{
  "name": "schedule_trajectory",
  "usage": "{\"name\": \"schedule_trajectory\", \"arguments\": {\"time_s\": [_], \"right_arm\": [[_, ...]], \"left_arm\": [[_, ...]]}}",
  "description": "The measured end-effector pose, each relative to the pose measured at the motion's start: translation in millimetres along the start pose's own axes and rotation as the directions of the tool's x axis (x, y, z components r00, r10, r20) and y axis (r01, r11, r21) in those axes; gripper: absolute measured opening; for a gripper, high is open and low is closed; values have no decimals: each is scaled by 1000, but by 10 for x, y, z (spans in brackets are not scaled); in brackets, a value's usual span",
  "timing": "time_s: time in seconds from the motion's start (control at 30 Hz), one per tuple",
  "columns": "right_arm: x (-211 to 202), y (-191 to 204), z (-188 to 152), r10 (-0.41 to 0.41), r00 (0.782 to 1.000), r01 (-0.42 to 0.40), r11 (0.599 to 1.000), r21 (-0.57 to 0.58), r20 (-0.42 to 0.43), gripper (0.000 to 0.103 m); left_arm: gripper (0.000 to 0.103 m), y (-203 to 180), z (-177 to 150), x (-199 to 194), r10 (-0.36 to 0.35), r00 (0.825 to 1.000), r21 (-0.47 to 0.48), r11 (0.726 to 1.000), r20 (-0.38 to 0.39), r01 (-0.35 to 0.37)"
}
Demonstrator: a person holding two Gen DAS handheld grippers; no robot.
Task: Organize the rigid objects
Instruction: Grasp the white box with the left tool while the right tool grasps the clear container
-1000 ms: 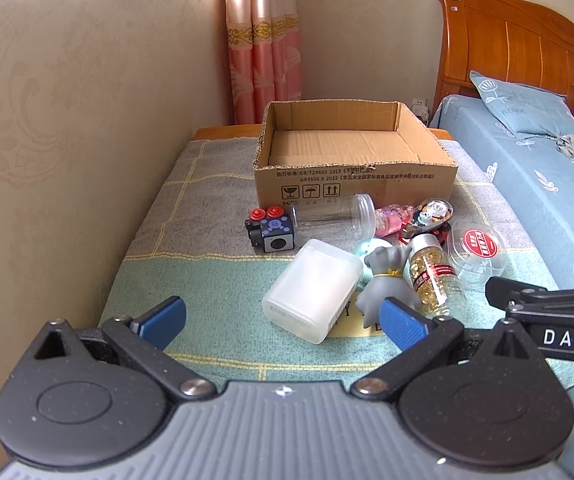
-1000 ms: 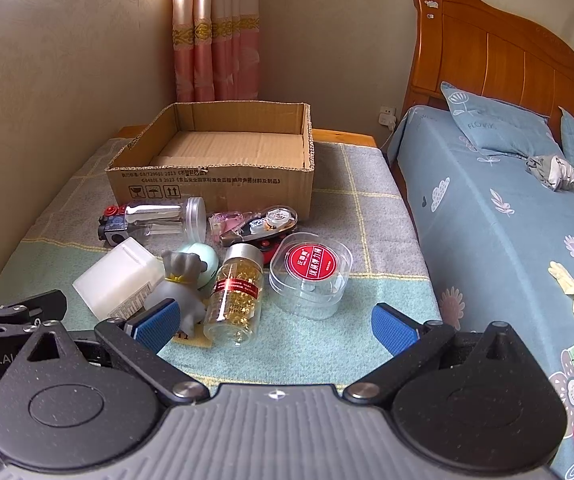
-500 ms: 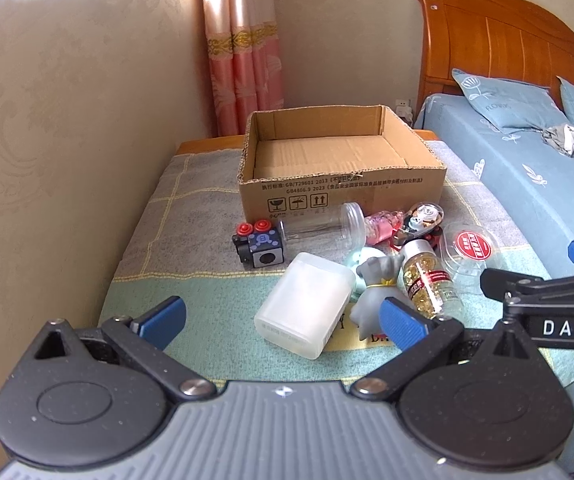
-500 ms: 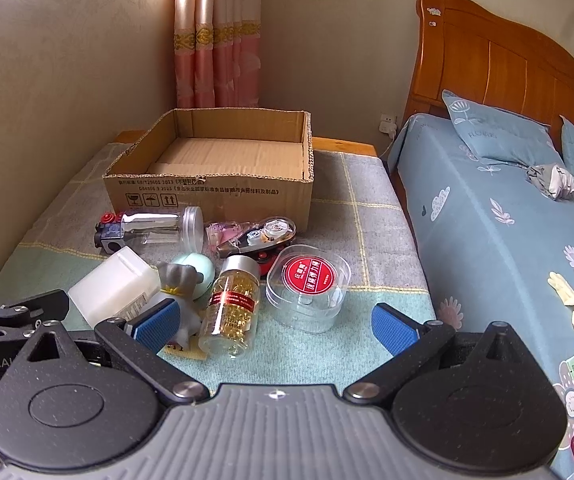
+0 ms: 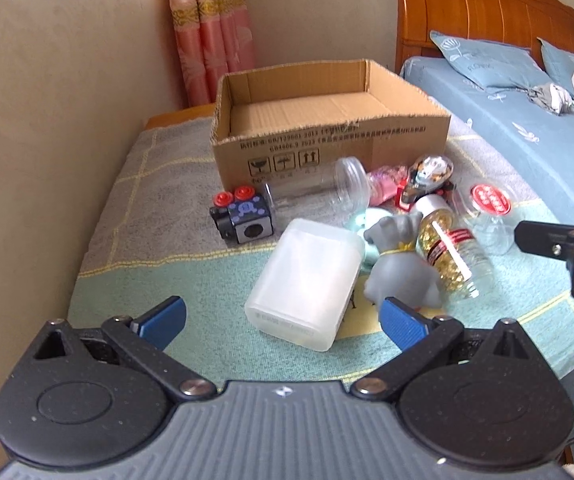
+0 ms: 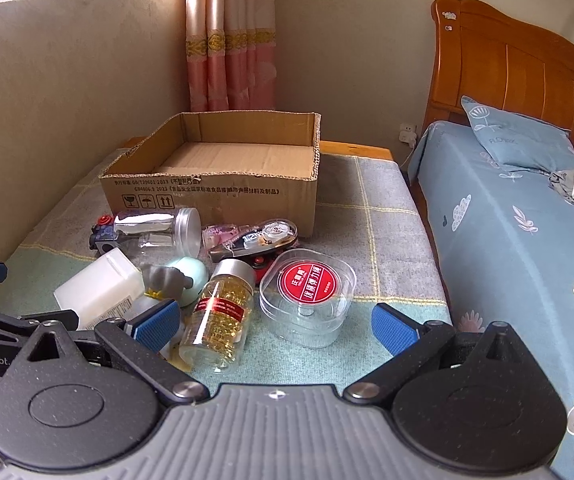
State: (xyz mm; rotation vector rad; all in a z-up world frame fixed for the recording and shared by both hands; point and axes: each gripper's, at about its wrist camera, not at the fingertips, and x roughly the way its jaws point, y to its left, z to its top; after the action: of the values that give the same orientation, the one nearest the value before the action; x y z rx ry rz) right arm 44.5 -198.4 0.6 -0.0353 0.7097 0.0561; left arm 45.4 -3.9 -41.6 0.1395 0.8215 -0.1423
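Left tool spread wide, empty, hovering just short of white plastic case. Right tool likewise spread, empty, near pill bottle and clear round tub. Clutter heaped on desk directly before empty cardboard box.

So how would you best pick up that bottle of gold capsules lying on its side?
Grip the bottle across its round body, near the red label, coming down from above. It lies flat, cap pointing toward the box, so its curved sides are exposed; the right hand-held gripper, open, seems nearest.
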Motion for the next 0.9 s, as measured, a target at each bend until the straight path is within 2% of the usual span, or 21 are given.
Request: {"name": "schedule_trajectory", "arguments": {"time_s": [0.27,0.47,0.7,0.83,0.9], "right_arm": [[216,-104,-125,-3,999,3,1000,0,-53,103],[330,-131,-190,9,996,-11,1000,-18,-85,103],[424,-181,-234,8,992,-11,1000,-24,-122,103],[406,-227,-230,18,993,-21,1000,-21,-119,103],[375,-253,-195,24,994,-26,1000,-16,-107,103]], "left_arm": [[102,90,-92,378,-8,998,-1,1000,-63,8],[102,269,-132,437,-1,997,-41,999,-81,-2],[102,567,-146,471,69,993,-89,993,-91,-78],[102,731,-126,574,125,986,-127,982,-112,-139],[102,774,-127,597,122,985,-142,980,-118,-138]]}}
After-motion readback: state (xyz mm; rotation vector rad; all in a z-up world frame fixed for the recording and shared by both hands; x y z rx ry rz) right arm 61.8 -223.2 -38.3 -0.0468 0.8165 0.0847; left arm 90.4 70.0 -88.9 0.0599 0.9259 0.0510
